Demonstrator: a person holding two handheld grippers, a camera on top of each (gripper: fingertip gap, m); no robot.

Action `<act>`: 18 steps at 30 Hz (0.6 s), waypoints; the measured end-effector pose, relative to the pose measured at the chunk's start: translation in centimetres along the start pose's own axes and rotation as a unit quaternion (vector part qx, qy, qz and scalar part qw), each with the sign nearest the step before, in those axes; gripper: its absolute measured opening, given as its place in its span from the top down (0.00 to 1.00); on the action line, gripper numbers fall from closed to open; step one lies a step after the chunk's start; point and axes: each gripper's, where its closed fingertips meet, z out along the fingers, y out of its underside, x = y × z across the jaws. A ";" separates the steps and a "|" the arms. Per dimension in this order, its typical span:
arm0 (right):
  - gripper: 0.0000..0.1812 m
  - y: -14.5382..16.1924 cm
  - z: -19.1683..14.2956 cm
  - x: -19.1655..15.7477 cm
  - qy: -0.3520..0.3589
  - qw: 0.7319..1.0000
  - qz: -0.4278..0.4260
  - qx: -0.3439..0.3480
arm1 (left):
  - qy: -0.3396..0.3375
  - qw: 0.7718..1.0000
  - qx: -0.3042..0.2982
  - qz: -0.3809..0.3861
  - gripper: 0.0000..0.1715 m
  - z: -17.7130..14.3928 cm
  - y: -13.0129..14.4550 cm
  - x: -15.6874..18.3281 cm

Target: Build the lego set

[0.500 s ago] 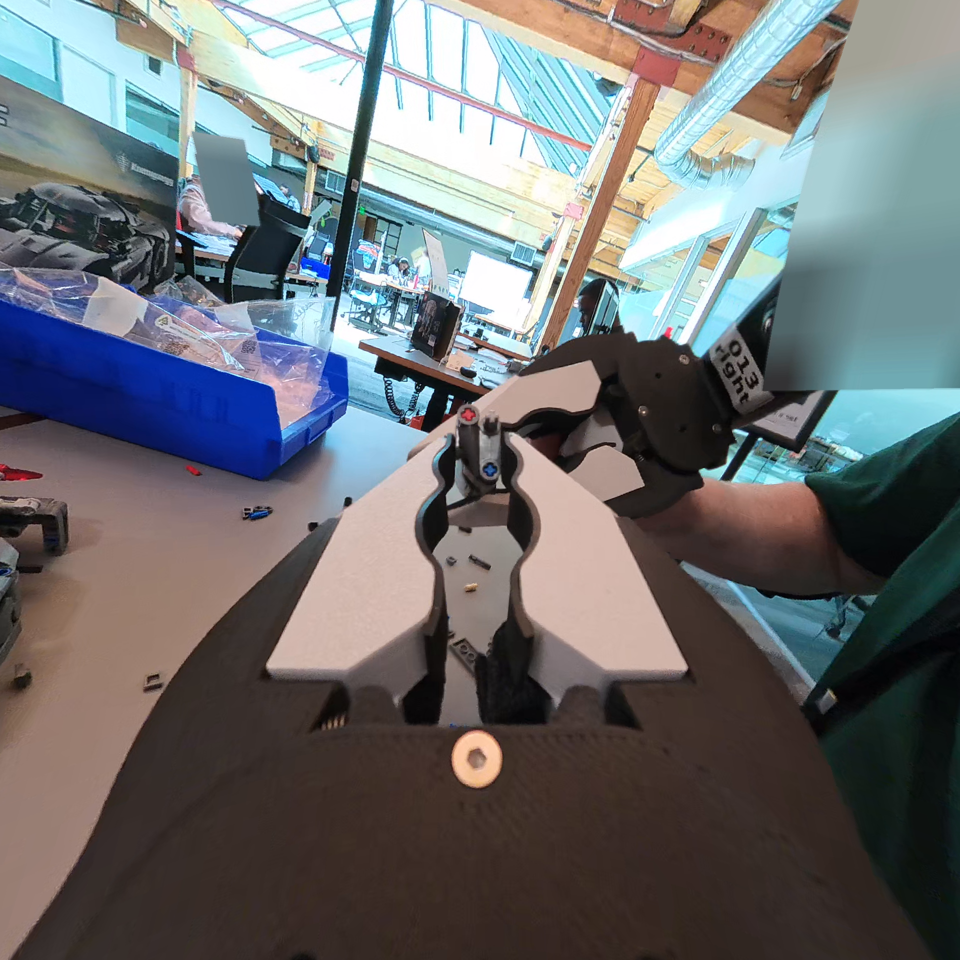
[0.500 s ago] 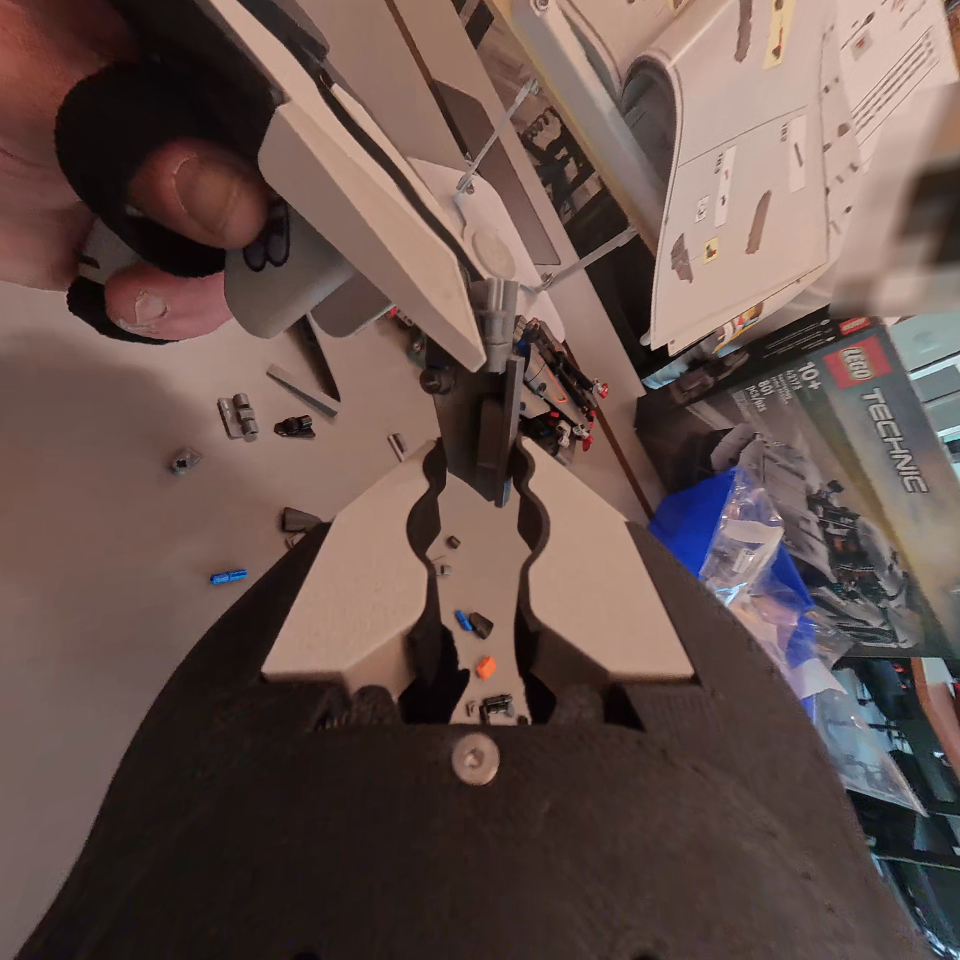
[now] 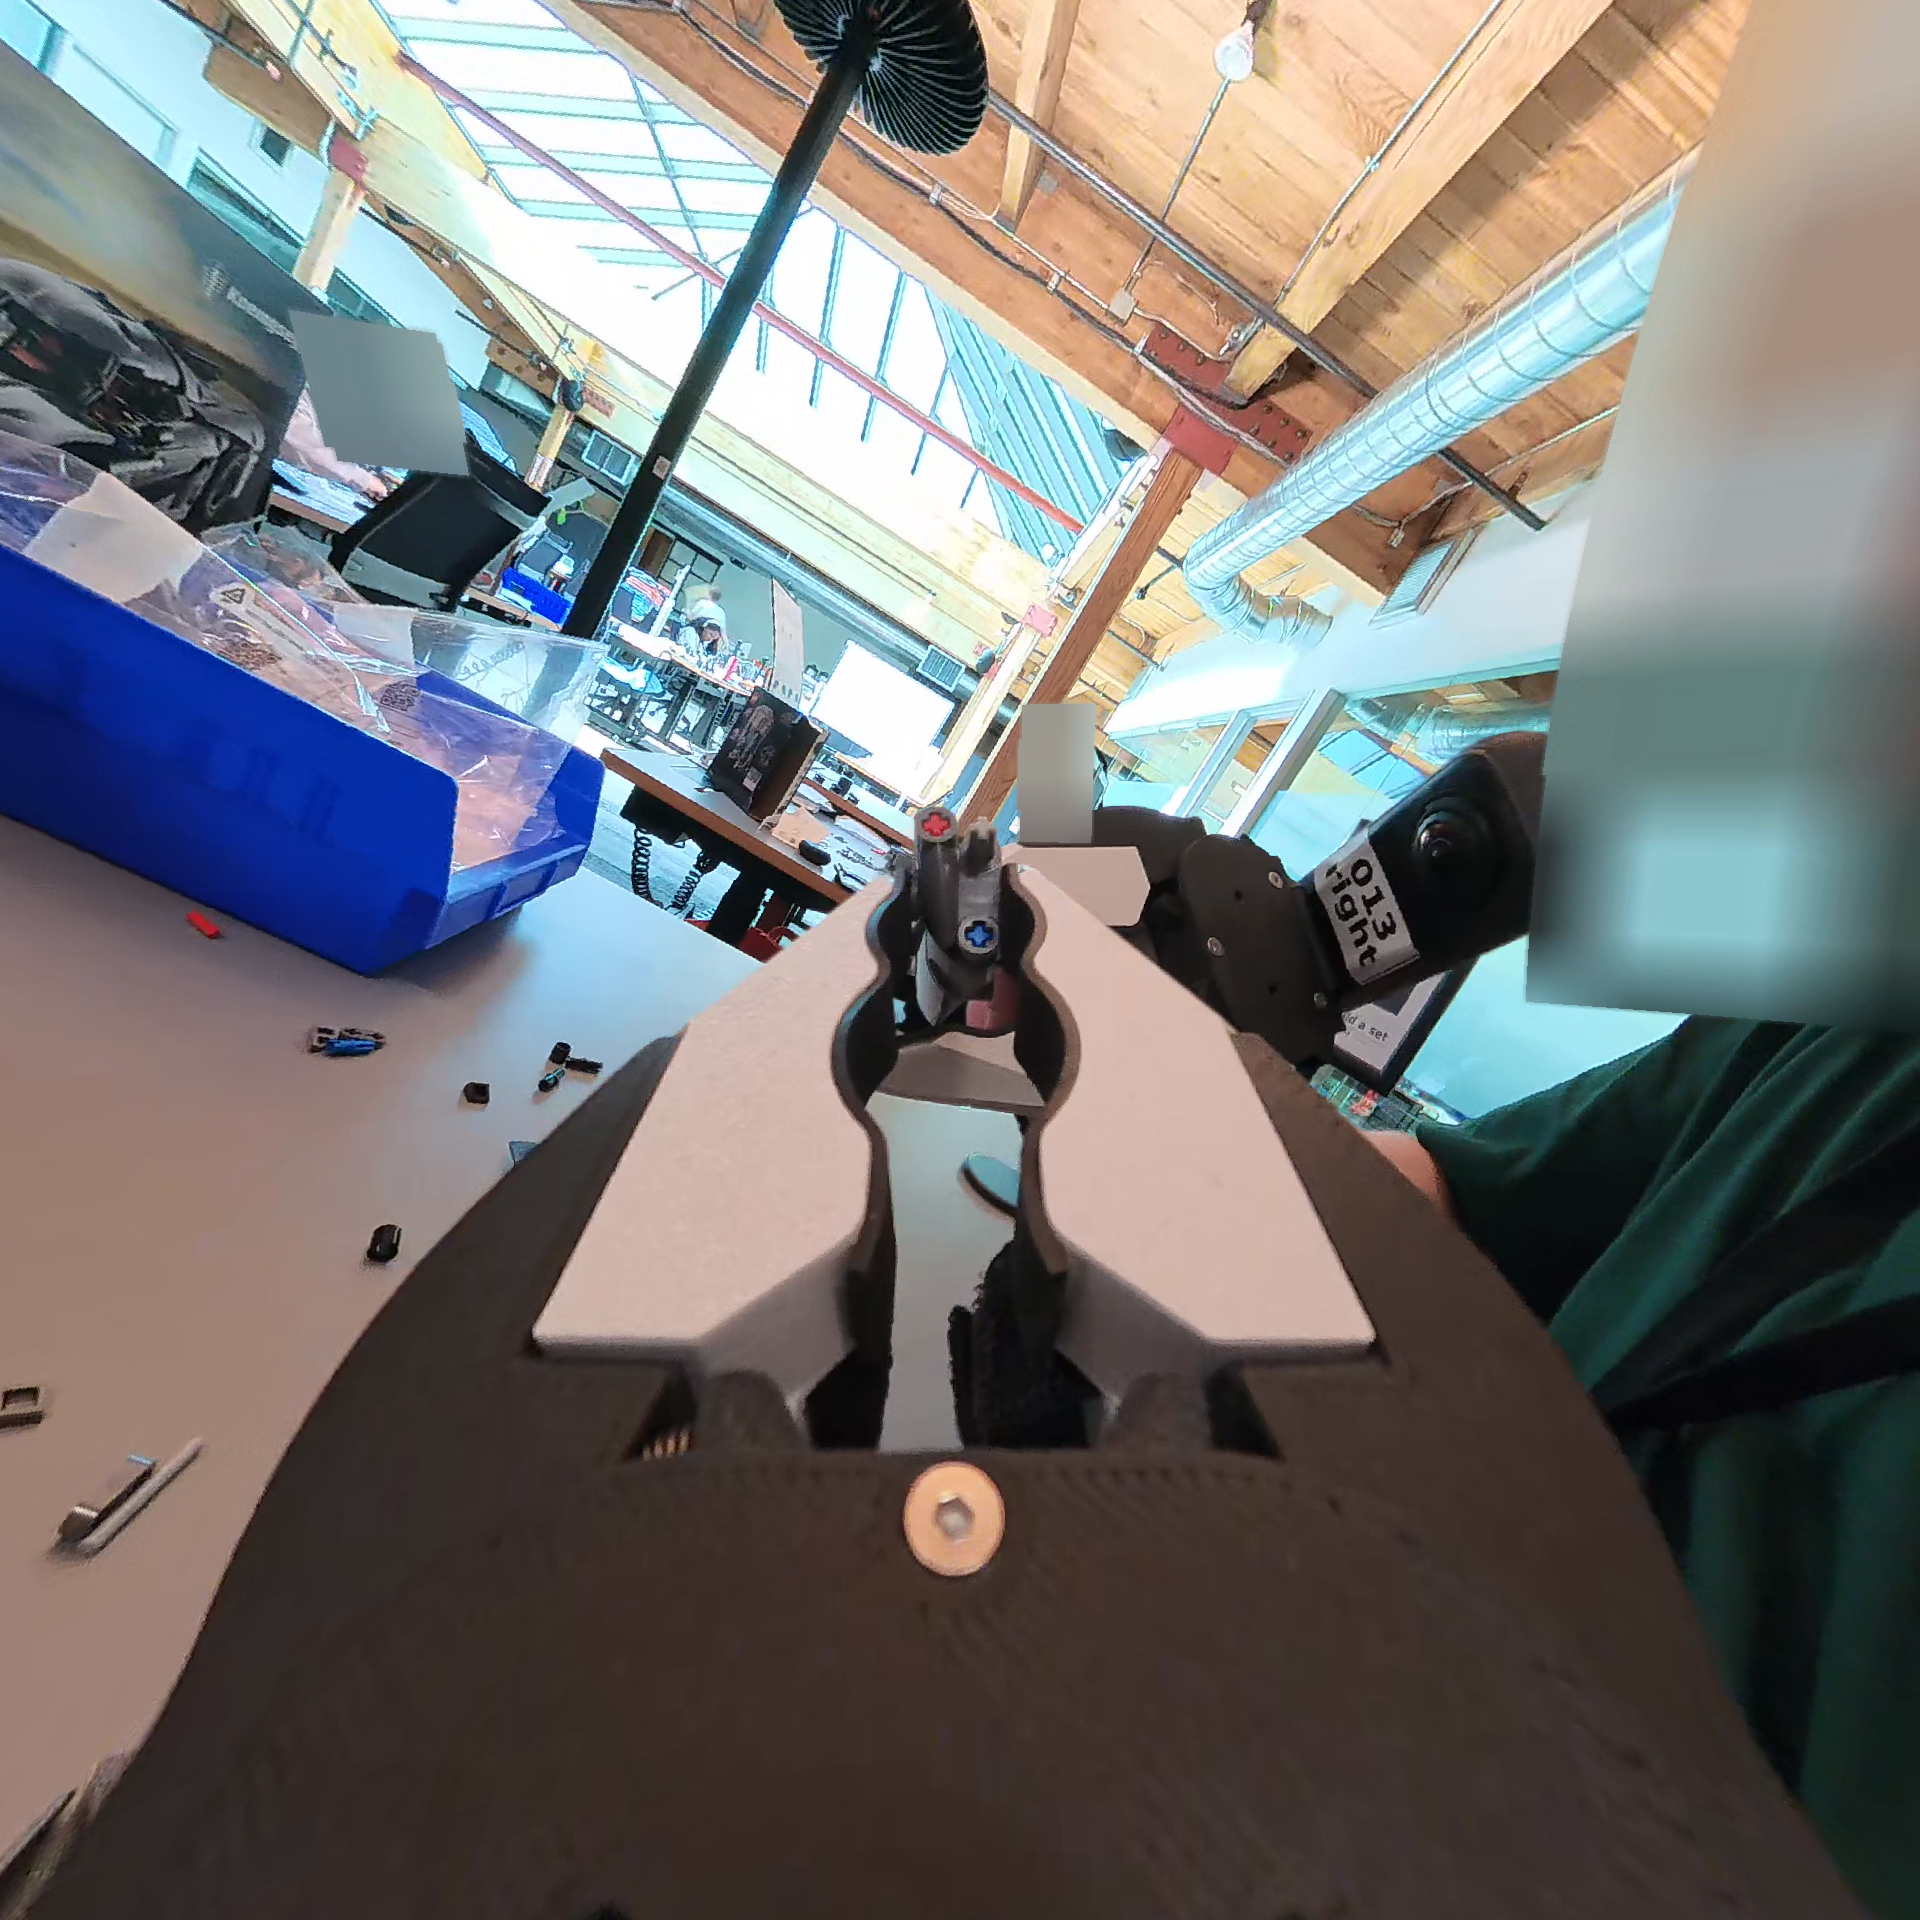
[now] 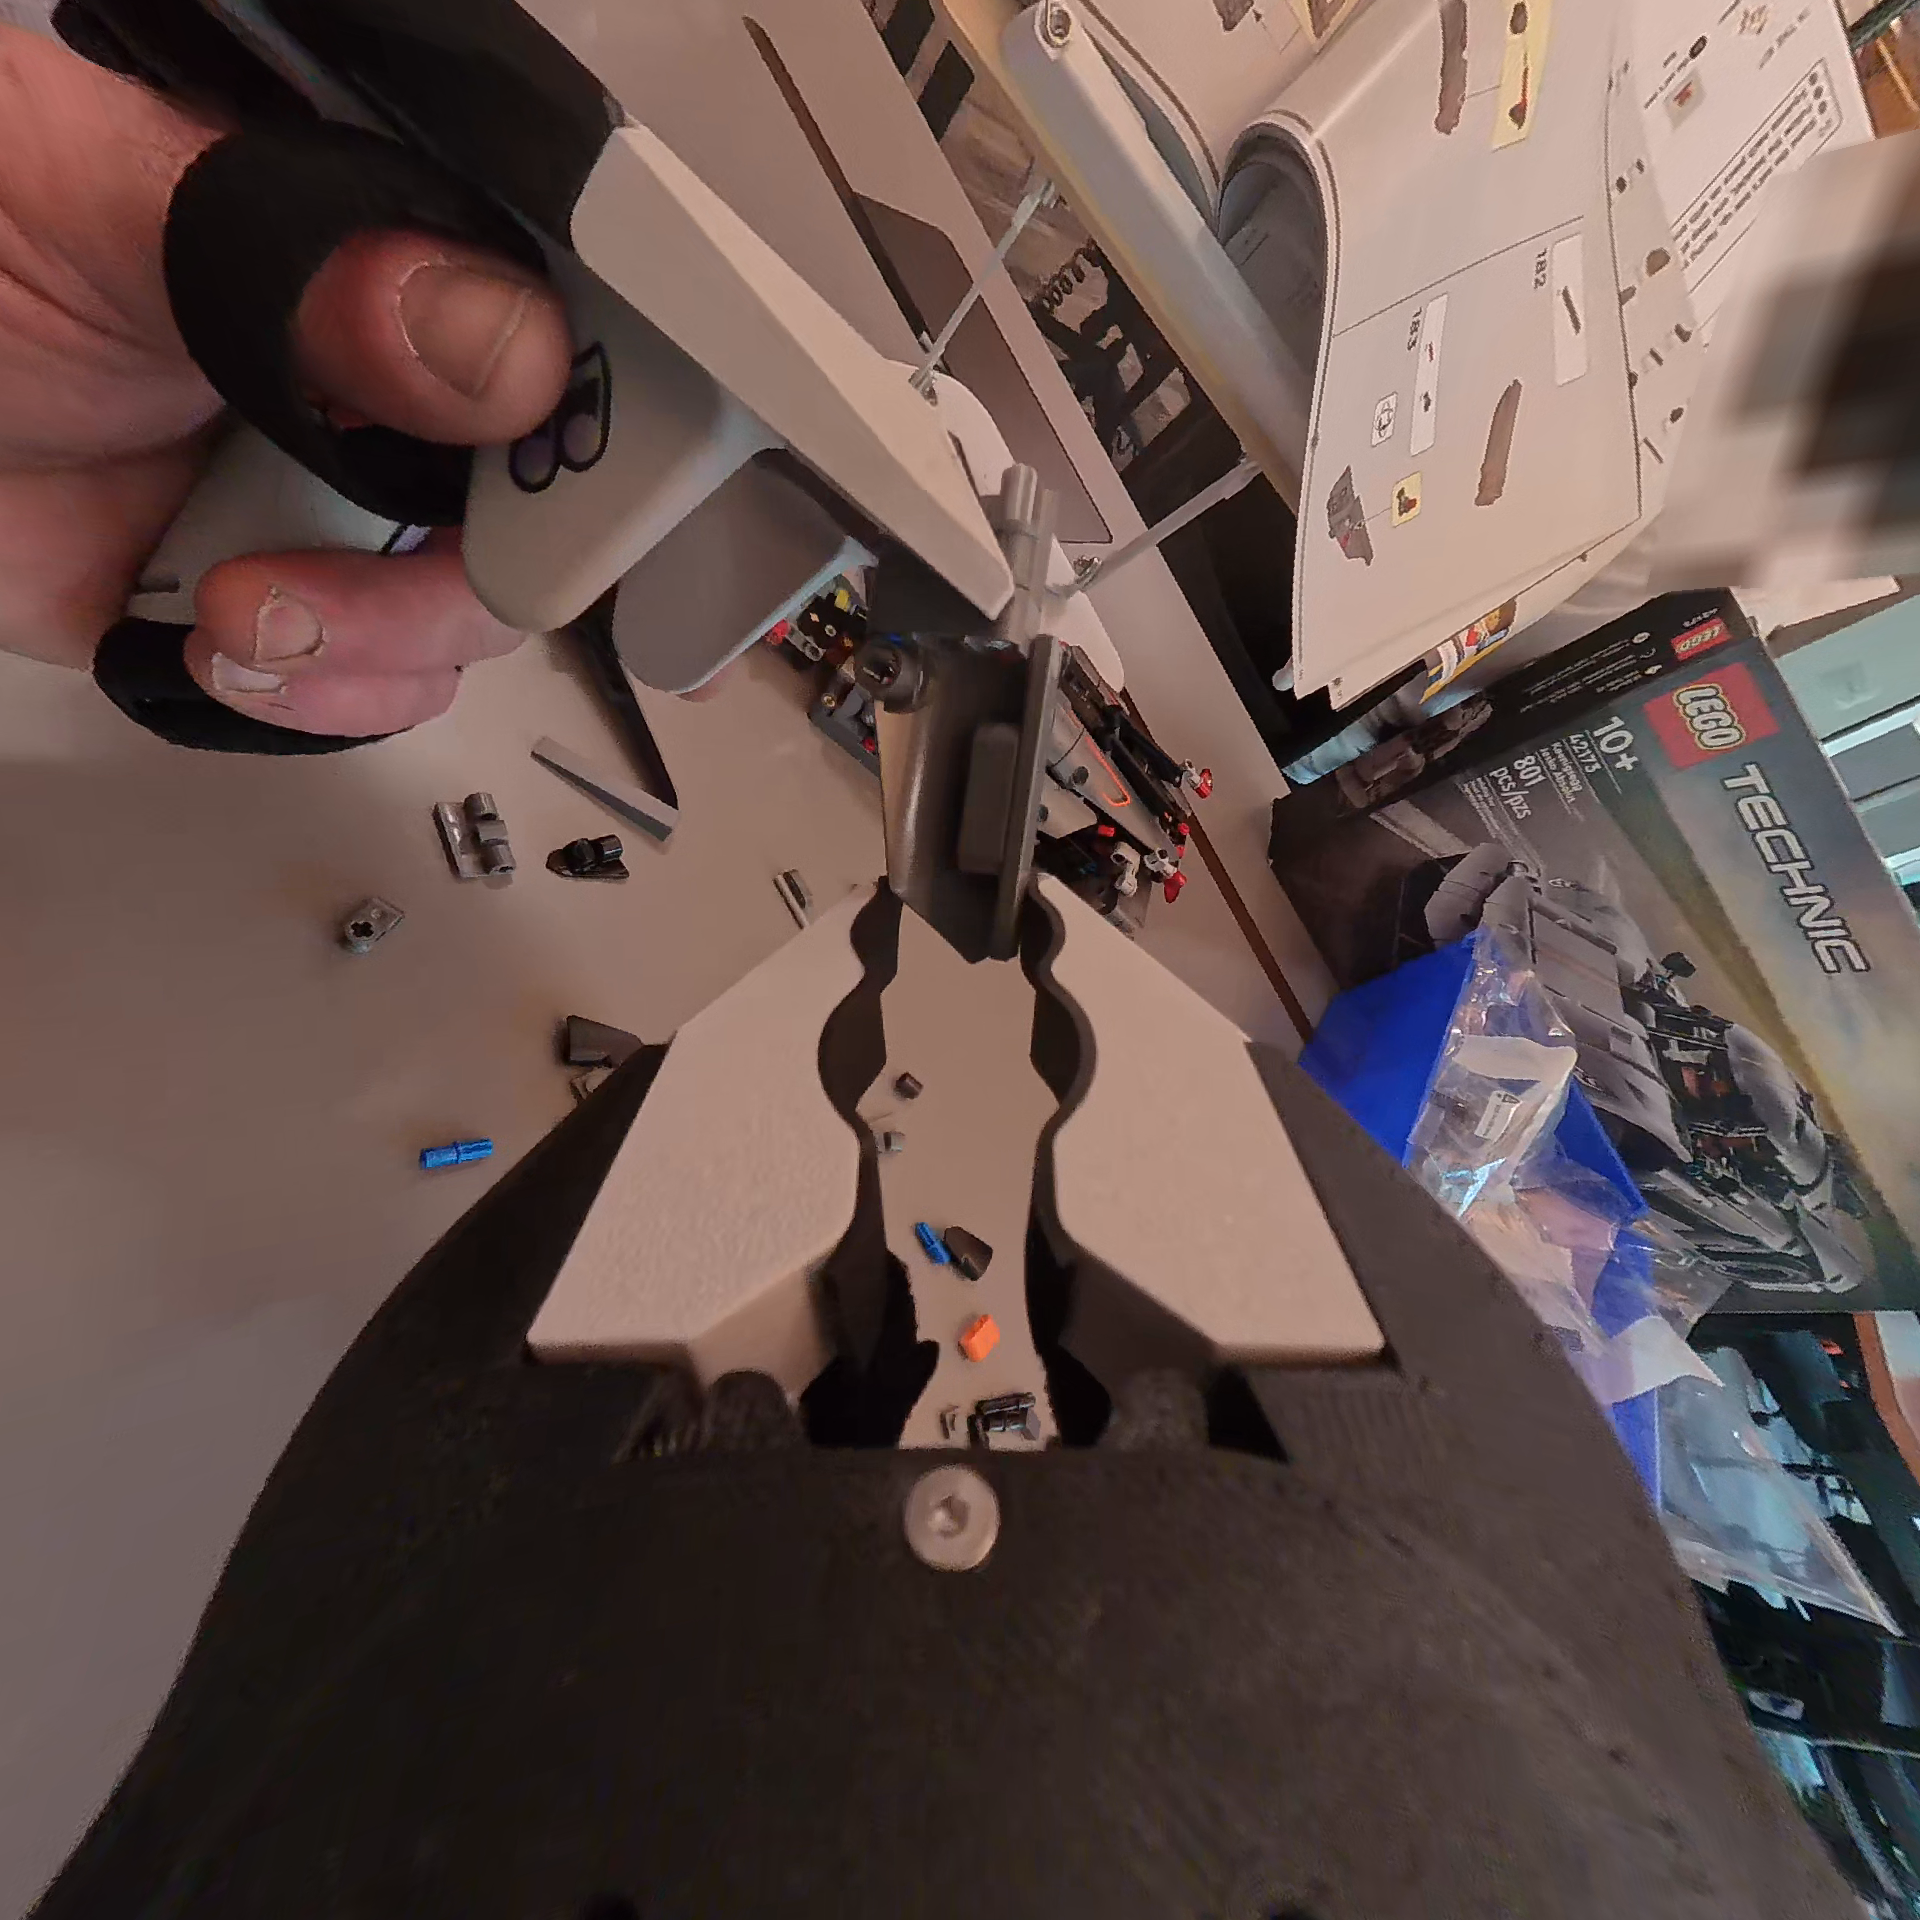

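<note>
Wooden beams and skylights of a big workshop hall stand behind the pale worktop [image 3: 156, 1195], where loose small parts lie scattered and a blue bin [image 3: 312, 821] holds clear bags.

Both grippers are raised above the worktop and meet tip to tip. The left gripper [image 3: 956, 914] is closed on a small grey connector piece [image 3: 961, 894], which carries a red cross-end and a blue cross-end. The right gripper [image 4: 961, 914] is closed on a dark grey panel assembly [image 4: 966, 790], held by its lower edge. In the right wrist view the light grey connector [image 4: 1023, 530] touches the top of this panel, just under the other gripper's finger.

The step in hand seems to be joining the connector to the panel. To do it well, I think the pin must be lined up straight with its hole before pressing, and the push should go along the pin axis, not sideways. The panel is held only at one edge, so it may turn in the grip; a slow, firm press is safer. The open instruction booklet [image 4: 1455, 343] and the set box [image 4: 1662, 831] lie near for checking the orientation. The half-built model [image 4: 1122, 800] waits on the worktop behind.
</note>
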 end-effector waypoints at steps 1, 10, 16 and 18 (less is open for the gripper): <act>0.89 0.0 0.0 0.0 -0.002 1.000 0.002 0.000 | -0.001 1.000 -0.001 0.001 0.92 0.0 0.0 0.0; 0.86 -0.3 -0.4 0.7 -0.004 0.999 0.036 0.026 | -0.001 1.000 0.005 0.004 0.92 0.0 -0.2 0.3; 0.88 -0.4 -0.4 0.9 -0.003 0.999 0.041 0.028 | -0.008 1.000 0.015 0.007 0.92 -0.1 -0.3 0.4; 0.88 -0.4 -0.4 0.9 -0.006 0.999 0.046 0.028 | -0.009 1.000 0.019 -0.001 0.92 -0.2 -0.3 0.3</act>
